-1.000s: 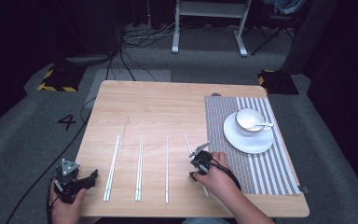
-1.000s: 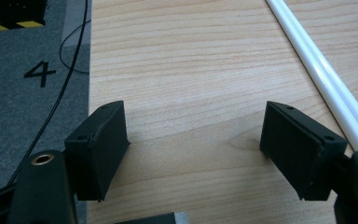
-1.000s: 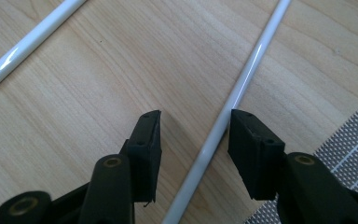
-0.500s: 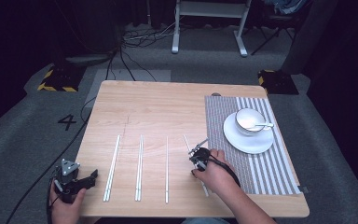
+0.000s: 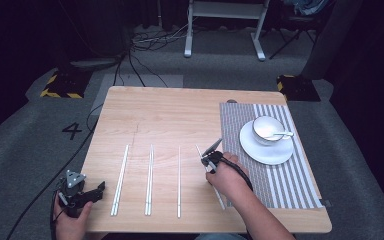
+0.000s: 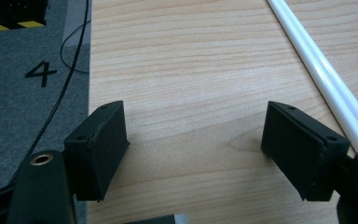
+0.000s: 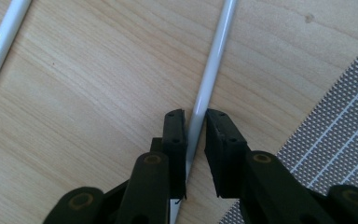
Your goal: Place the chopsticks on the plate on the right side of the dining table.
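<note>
At the near left corner of the pale wooden table, the left gripper rests with its black jaws spread wide over bare wood, a pair of white plastic chopsticks just beside it. Farther in, the right gripper has just been closing its jaws; they now pinch a single thin white chopstick lying beside the grey striped placemat. Beyond, on the mat, a white cup sits on a white saucer.

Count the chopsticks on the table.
6: left pair, second pair, single, and one more beside the mat, partly under the right hand. The pairs lie tight together, so the count could be off.
</note>
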{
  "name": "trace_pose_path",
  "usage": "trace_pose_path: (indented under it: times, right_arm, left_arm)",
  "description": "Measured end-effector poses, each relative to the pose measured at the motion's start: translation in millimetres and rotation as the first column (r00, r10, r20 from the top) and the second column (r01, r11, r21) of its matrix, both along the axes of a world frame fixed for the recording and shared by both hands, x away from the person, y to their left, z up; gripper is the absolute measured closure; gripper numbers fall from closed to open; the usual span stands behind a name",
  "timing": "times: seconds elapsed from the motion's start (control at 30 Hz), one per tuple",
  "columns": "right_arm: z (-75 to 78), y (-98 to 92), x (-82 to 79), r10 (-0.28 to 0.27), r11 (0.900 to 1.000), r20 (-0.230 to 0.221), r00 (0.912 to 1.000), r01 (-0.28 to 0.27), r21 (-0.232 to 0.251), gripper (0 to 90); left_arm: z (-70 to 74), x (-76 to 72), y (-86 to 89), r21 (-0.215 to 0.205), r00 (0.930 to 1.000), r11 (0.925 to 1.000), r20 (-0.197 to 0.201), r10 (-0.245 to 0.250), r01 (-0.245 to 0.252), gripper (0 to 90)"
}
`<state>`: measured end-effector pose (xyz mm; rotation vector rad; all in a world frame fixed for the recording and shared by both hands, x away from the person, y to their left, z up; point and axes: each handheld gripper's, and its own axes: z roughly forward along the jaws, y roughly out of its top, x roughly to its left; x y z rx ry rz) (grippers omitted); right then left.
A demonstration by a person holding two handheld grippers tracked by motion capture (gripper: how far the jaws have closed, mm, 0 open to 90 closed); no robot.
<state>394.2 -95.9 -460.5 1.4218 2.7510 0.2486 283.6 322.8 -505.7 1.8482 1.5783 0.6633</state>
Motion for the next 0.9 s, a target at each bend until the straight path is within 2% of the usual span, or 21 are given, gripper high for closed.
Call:
trace_pose_path:
  times: [0.3, 0.33, 0.4, 0.67, 0.73, 0.8, 0.9]
  right_arm:
    - [0.0, -0.2, 5.3, -0.050, 0.999, -0.029, 0.9983, 0.050, -0.012, 84.4]
    - [0.0, -1.4, 8.1, -0.070, 0.998, -0.048, 0.9964, 0.070, -0.008, 84.4]
    - [-0.1, -1.8, 9.4, -0.084, 0.996, -0.060, 0.9947, 0.084, -0.003, 84.5]
    - [0.0, -1.8, 8.9, -0.078, 0.997, -0.057, 0.9954, 0.078, -0.001, 84.8]
    - [0.0, -2.9, 9.2, -0.075, 0.997, -0.059, 0.9955, 0.075, 0.005, 84.9]
    - [-0.4, -7.4, 9.5, -0.079, 0.996, -0.065, 0.9947, 0.082, 0.037, 84.9]
    - [-1.0, -12.4, 7.3, -0.071, 0.995, -0.052, 0.9961, 0.075, 0.073, 85.0]
  left_arm:
    - [-0.1, 0.4, -0.3, -0.002, 1.0000, 1.0000, 0.000, 0.001, -0.001, 21.8]
    - [-0.2, 0.4, -0.3, -0.003, 1.0000, 1.0000, 0.000, 0.001, -0.001, 21.8]
    - [-0.1, 0.4, -0.3, -0.002, 1.0000, 1.0000, 0.000, 0.001, -0.001, 21.8]
    - [-0.2, 0.4, -0.3, -0.003, 1.0000, 1.0000, 0.000, 0.001, -0.001, 21.8]
    - [-0.2, 0.4, -0.3, -0.003, 1.0000, 1.0000, 0.000, 0.001, -0.001, 21.8]
    - [-0.1, 0.4, -0.3, -0.002, 1.0000, 1.0000, 0.000, 0.001, -0.001, 21.8]
    - [-0.1, 0.4, -0.3, -0.003, 1.0000, 1.0000, 0.000, 0.001, -0.001, 21.8]
